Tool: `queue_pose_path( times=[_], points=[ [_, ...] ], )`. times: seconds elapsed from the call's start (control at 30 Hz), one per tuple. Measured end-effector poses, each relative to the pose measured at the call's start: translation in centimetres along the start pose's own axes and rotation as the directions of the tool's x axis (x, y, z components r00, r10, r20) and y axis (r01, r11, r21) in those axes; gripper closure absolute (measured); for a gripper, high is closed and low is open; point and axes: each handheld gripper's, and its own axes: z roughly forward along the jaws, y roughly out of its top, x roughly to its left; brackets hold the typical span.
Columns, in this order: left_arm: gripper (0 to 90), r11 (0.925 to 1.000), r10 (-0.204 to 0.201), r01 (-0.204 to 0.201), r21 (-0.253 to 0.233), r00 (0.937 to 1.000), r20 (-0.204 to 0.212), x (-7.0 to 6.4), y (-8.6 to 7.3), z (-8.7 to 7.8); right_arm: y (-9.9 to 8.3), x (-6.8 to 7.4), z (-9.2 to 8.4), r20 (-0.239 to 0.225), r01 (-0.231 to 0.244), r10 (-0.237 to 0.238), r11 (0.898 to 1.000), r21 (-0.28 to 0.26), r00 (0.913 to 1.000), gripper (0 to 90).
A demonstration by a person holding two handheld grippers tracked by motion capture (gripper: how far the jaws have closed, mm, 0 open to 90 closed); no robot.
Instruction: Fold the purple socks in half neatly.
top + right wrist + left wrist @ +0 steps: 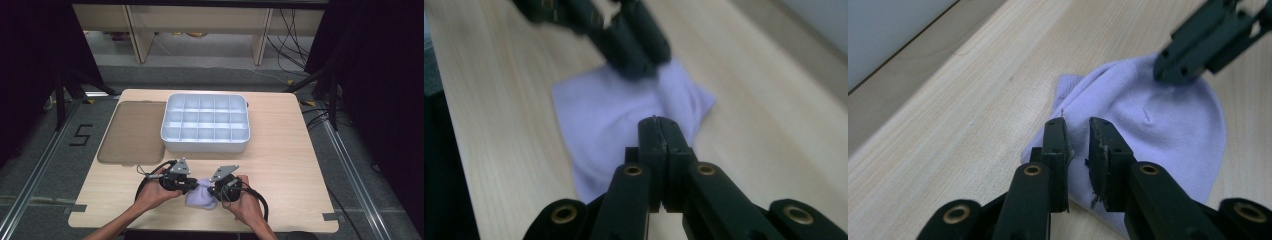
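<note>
Table [280, 150]: pale wood, seen from above; the person's forearms come in over its near edge.
Mat [132, 131]: brownish, flat on the far left part of the table, its right edge just beside the tray.
Tray [205, 145]: white, split into many small compartments, sitting at the middle of the far half, well apart from the cloth.
Cloth [201, 196]: pale lilac, folded soft fabric lying on the table near the front edge, between the two hands; in the left gripper view [1168, 130] it has a rounded outline, in the right gripper view [609, 125] it looks more squared and rumpled.
Left gripper [1078, 131]: low over the cloth's near side, jaws a narrow gap apart with a fold of the fabric between the tips; seen from above at [192, 186], it reaches in from the left.
Right gripper [658, 125]: jaws pressed tight together, tips on the cloth's edge; whether fabric is caught between them I cannot tell. From above [216, 192] it meets the cloth from the right.
</note>
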Motion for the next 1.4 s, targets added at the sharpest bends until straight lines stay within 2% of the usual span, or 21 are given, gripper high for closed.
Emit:
queue_pose_path(
  times=[0.07,0.1,0.2,0.27,0.3,0.4,0.47,0.5,0.63,0.7,0.8,0.83,0.87,1.0,1.07,1.13,1.17,1.2,1.23,1.27,1.4],
  points=[
    [77.2,1.0000,0.000,0.000,-0.002,1.0000,0.003,0.0,0.0,0.1,0.9,-0.2,0.0,0.019,0.028,-0.028,0.999,-0.017,0.9994,90.0],
    [77.2,1.0000,-0.001,0.001,-0.002,1.0000,0.002,0.0,0.0,0.1,1.6,-0.6,0.4,0.026,0.043,-0.042,0.999,-0.004,0.9988,90.0],
    [77.2,1.0000,-0.002,0.002,-0.004,1.0000,0.002,0.1,0.0,0.1,1.6,-1.0,1.1,0.037,0.040,-0.042,0.999,0.032,0.9985,90.0],
    [77.2,1.0000,0.000,0.000,-0.005,1.0000,0.005,0.1,-0.1,0.2,1.0,-1.4,1.9,0.044,0.018,-0.020,0.998,0.054,0.9988,90.0],
    [77.3,1.0000,0.002,-0.002,-0.006,1.0000,0.001,0.1,-0.1,0.3,0.7,-1.8,1.7,0.023,-0.031,0.030,0.998,0.048,0.9993,90.0],
    [77.1,1.0000,0.000,0.000,0.003,1.0000,-0.006,0.1,-0.2,0.1,0.6,-1.9,1.7,0.024,-0.039,0.038,0.998,0.045,0.9990,90.0],
    [76.5,0.9999,0.000,0.000,-0.013,1.0000,0.001,0.1,-0.1,0.0,0.7,-1.8,1.7,0.025,-0.032,0.031,0.998,0.048,0.9992,90.0],
    [76.5,0.9995,-0.013,0.013,-0.027,0.9999,0.006,0.1,-0.1,-0.2,0.7,-1.9,1.8,0.027,-0.018,0.017,0.999,0.041,0.9995,90.0],
    [76.6,0.9989,-0.021,0.022,-0.040,0.9997,0.014,-0.1,-0.1,-0.7,0.7,-1.8,1.7,0.036,-0.025,0.024,1.000,0.014,0.9991,89.5],
    [76.6,0.9986,-0.008,0.009,-0.053,0.9998,0.019,-0.4,-0.1,-1.4,0.8,-1.6,1.1,0.033,-0.007,0.007,1.000,-0.009,0.9994,89.4],
    [76.0,0.9982,-0.006,0.007,-0.059,0.9997,0.022,-0.6,-0.2,-2.1,0.9,-1.5,0.6,0.014,-0.001,0.001,1.000,-0.006,0.9999,89.4],
    [76.0,0.9981,-0.010,0.012,-0.060,0.9997,0.023,-0.8,-0.2,-2.5,0.8,-1.4,0.5,0.020,-0.001,0.001,1.000,-0.029,0.9998,89.4],
    [73.8,0.9973,-0.033,0.034,-0.064,0.9990,0.030,-0.9,-0.5,-3.0,0.8,-1.2,0.1,-0.003,0.017,-0.017,1.000,-0.021,0.9999,89.4],
    [65.2,0.9952,-0.063,0.065,-0.074,0.9974,0.035,-0.8,-1.0,-3.9,0.5,-0.4,-0.3,0.002,0.021,-0.020,1.000,-0.010,0.9998,89.4],
    [61.6,0.9926,-0.096,0.098,-0.072,0.9951,0.024,-0.7,-1.4,-4.2,0.2,0.0,-0.2,-0.021,0.036,-0.036,0.999,0.001,0.9991,89.4],
    [56.6,0.9915,-0.109,0.110,-0.068,0.9938,0.018,-0.5,-1.8,-4.5,-0.2,0.3,0.2,-0.006,0.032,-0.031,0.998,0.048,0.9995,89.4],
    [54.6,0.9880,-0.139,0.140,-0.065,0.9901,0.013,-0.3,-2.2,-4.7,-0.3,0.3,0.4,-0.021,0.046,-0.045,0.997,0.065,0.9988,89.4],
    [52.9,0.9852,-0.158,0.158,-0.066,0.9874,0.014,-0.3,-2.4,-4.8,-0.4,0.4,0.6,-0.010,0.038,-0.038,0.997,0.073,0.9992,89.4],
    [52.2,0.9861,-0.154,0.155,-0.061,0.9880,0.012,-0.2,-2.6,-4.9,-0.5,0.3,0.9,-0.031,0.067,-0.065,0.995,0.078,0.9974,89.4],
    [50.8,0.9856,-0.159,0.160,-0.055,0.9872,0.011,-0.1,-2.7,-5.0,-0.6,0.5,1.0,-0.012,0.067,-0.067,0.994,0.082,0.9977,89.5],
    [46.3,0.9808,-0.188,0.189,-0.048,0.9819,0.021,0.2,-3.0,-4.9,-0.6,0.3,1.2,-0.032,0.051,-0.048,0.996,0.078,0.9983,89.5]
  ],
)
